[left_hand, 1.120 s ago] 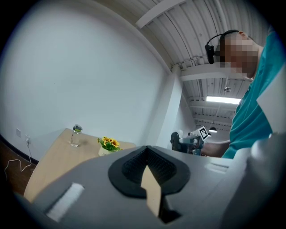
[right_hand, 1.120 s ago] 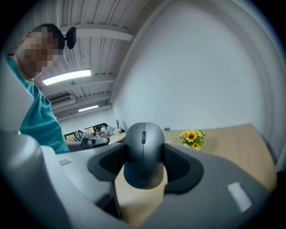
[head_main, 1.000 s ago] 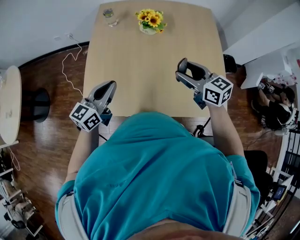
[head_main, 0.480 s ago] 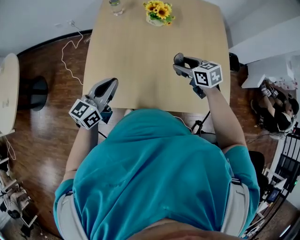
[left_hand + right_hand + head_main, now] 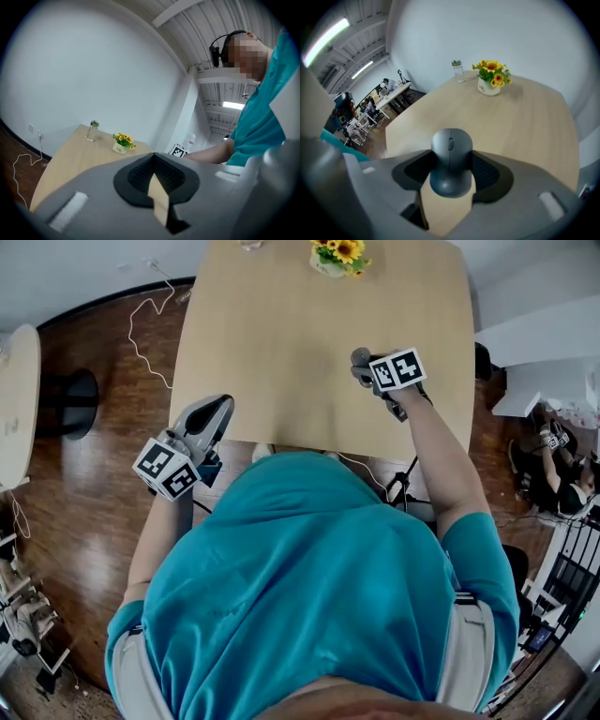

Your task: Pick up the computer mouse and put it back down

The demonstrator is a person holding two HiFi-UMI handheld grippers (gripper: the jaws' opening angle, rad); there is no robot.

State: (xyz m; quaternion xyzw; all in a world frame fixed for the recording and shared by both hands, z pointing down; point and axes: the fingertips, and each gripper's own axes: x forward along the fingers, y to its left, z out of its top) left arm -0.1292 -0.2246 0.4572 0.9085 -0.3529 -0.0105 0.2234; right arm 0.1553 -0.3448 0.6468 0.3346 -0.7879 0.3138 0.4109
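At the near left corner of the desk (image 5: pixel 281 343), the left claw (image 5: pixel 220 409) hangs almost level. Its jaws are closed together with nothing between them. Over the desk's near right part, the right claw (image 5: pixel 451 165) points steeply down and grips the grey computer mouse (image 5: pixel 450 143) by its sides. Whether the mouse touches the desk cannot be told. At the desk's far edge stand a small pot of yellow flowers (image 5: pixel 490 77) and, just beside it, a clear bottle (image 5: pixel 457 69).

Computer mouse (image 5: pixel 450 140) between right hand-held gripper (image 5: pixel 451 157) jaws, 4 o'clock from desk (image 5: pixel 525 122) centre; flower pot (image 5: pixel 490 80) 12 o'clock, bottle (image 5: pixel 457 70) 11 o'clock.
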